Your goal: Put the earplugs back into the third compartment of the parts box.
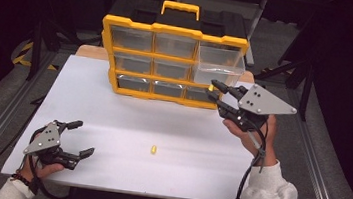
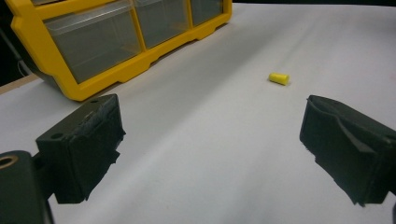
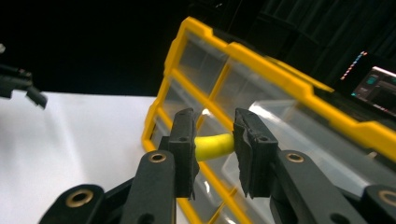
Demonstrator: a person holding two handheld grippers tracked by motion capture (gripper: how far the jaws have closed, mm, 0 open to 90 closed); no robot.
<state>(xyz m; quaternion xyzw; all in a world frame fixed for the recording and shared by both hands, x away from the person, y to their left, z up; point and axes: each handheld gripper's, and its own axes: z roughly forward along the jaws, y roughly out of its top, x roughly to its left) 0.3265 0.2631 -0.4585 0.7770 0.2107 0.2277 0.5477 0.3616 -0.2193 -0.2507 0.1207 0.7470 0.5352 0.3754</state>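
A: At the table's near left corner the left hand (image 1: 38, 164) is holding the left gripper (image 1: 81, 139) low over the white sheet (image 1: 112, 117), jaws standing wide apart with nothing between them, pointing right toward the middle.

B: Ahead of those jaws?

A: A small yellow plug (image 2: 279, 78) is lying on its side on the sheet, well apart from both jaws, nearer the right-hand one in the left gripper view. Same piece is showing mid-sheet from above (image 1: 153, 150).

B: Right side?

A: The right hand (image 1: 253, 136) is reaching forward, wrist raised, holding the right gripper (image 1: 212, 91) up at the organizer's (image 1: 175, 30) lower right corner. The jaws are pinching a second yellow plug (image 3: 214, 145), crosswise, pressed on both ends.

B: Where's that against the drawers?

A: Just below the pulled-out drawer (image 1: 218, 66), the clear one sticking out of the right column. The gripper tips are sitting right at its front lower edge; contact, cannot tell.

B: Anything in the way?

A: The drawer's front wall is standing just behind the held plug in the right gripper view. The other clear drawers are sitting flush in the yellow frame. The grey triangular plate (image 1: 265, 102) is covering the right gripper's body from above.
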